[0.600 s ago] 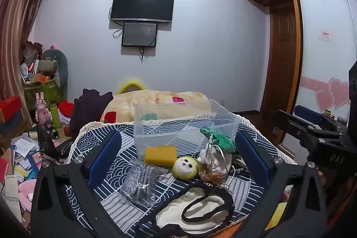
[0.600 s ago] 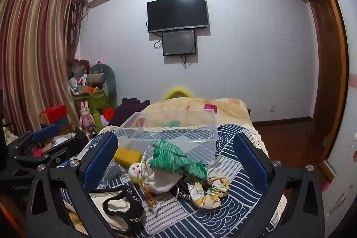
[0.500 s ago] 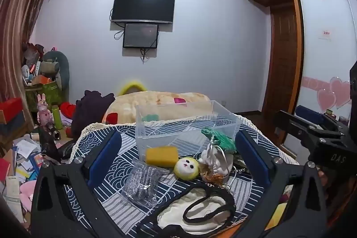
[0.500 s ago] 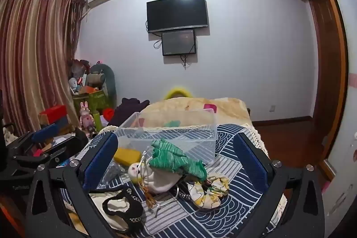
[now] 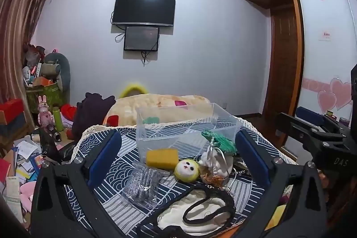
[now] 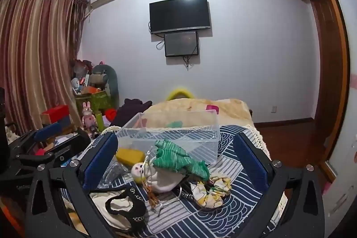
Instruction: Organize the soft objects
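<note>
Two grippers wide open and empty, left gripper [image 5: 178, 155], right gripper [image 6: 176, 156], clear bin [image 6: 178, 137] behind yellow sponge [image 5: 162, 155], green knit [image 6: 178, 160] on bench [image 5: 107, 148]

wall television [image 5: 144, 8], striped curtain [image 6: 33, 55], wardrobe [image 5: 281, 41]

1 clear bin [image 5: 187, 126], 1 yellow sponge [image 5: 162, 155], 1 green knit [image 6: 178, 156], 1 white pouch [image 5: 214, 165], 1 scrunchie [image 6: 212, 191], 2 wall screens [image 5: 144, 9].

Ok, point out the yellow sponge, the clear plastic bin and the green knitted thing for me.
yellow sponge [image 5: 162, 155], left wrist view, front face.
clear plastic bin [image 5: 178, 136], left wrist view, front wall.
green knitted thing [image 6: 176, 156], right wrist view, its middle.
</note>
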{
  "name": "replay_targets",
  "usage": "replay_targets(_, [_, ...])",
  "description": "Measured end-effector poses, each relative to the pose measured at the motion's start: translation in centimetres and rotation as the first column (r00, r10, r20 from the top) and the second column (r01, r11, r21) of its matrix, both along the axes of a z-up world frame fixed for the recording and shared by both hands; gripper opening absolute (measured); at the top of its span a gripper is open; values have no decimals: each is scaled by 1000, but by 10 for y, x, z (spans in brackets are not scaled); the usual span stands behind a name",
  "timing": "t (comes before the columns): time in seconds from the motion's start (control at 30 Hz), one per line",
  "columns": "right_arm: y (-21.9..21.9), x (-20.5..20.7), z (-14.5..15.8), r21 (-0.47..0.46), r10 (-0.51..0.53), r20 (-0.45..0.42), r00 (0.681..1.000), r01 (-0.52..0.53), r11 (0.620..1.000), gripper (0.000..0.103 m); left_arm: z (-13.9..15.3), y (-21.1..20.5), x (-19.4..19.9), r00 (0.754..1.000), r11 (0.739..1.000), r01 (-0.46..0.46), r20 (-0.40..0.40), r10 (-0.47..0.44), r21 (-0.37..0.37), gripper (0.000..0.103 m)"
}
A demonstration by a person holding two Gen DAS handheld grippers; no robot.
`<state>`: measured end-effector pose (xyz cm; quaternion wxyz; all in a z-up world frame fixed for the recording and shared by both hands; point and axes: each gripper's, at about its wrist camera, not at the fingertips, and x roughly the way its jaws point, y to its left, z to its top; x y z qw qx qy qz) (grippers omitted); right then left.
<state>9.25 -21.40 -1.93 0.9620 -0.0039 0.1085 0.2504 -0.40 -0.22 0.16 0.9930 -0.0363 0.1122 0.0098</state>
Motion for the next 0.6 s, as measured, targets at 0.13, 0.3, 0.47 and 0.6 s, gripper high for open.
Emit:
replay_targets(0.13, [-1,-1,0,3,3,3,1000,-3,1000,103,1,-2,-1,1000,1000,6,3,-6,7,103])
replay_targets(0.3, [-2,-1,1,4,2,3,1000,-2,1000,103,1,-3,-3,1000,1000,10,6,-10,10,103])
replay_targets(0.47, [-2,-2,2,4,3,4,1000,-3,1000,103,1,-2,-3,1000,1000,12,4,-12,1,103])
replay_targets(0.6, [-2,-2,2,4,4,4,1000,-4,1000,103,2,-2,-3,1000,1000,12,5,-12,0,103])
